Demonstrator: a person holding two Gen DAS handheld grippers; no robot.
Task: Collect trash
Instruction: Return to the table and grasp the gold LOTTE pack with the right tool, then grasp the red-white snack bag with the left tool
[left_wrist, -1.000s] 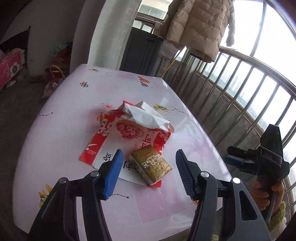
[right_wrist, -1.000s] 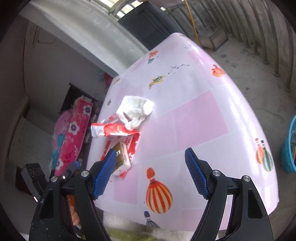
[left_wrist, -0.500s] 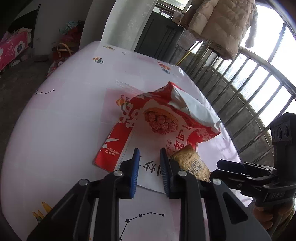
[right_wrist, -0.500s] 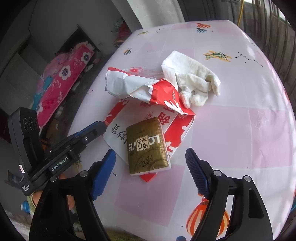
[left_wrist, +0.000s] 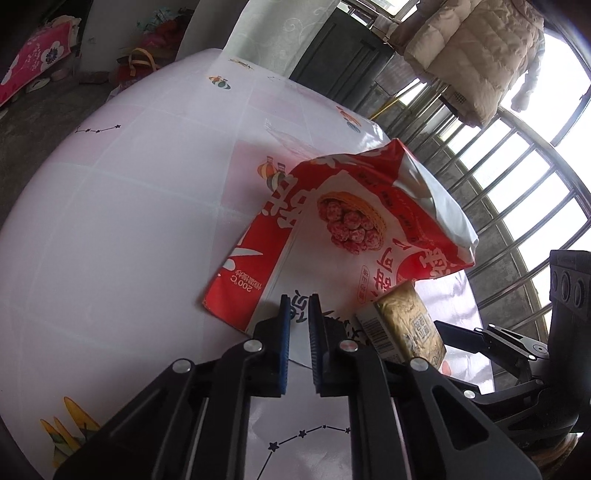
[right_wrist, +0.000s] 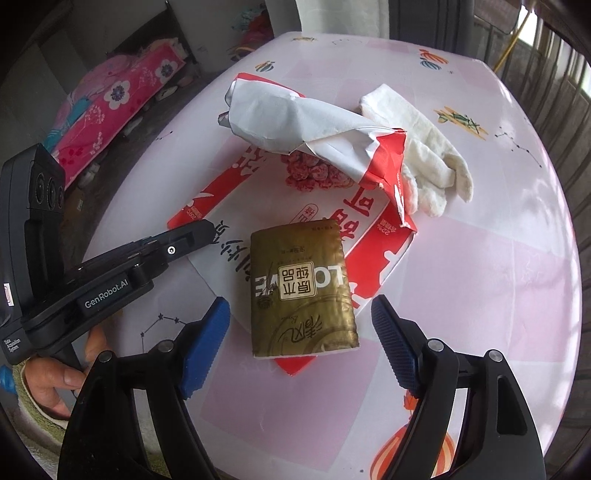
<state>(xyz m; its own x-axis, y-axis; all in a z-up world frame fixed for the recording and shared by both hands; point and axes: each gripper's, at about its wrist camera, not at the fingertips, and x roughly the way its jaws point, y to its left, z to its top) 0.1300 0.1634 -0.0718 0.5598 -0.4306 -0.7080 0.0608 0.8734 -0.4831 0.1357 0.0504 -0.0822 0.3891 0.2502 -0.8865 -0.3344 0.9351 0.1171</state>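
Left gripper (left_wrist: 298, 301) nearly clenched, just closing on red snack bag (left_wrist: 332, 236) edge; right gripper (right_wrist: 301, 325) released, gold tissue pack (right_wrist: 301, 284) at 12 o'clock: straddle pack squarely, then pinch.

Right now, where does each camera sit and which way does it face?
Left wrist: on the left tool, angled down across the table toward the railing; jaws have just been closing, pinching the red snack bag edge.
Right wrist: on the right tool, open, looking steeply down at the gold tissue pack; a hand shows.
Shared: bag, pack, table, each other's tool.
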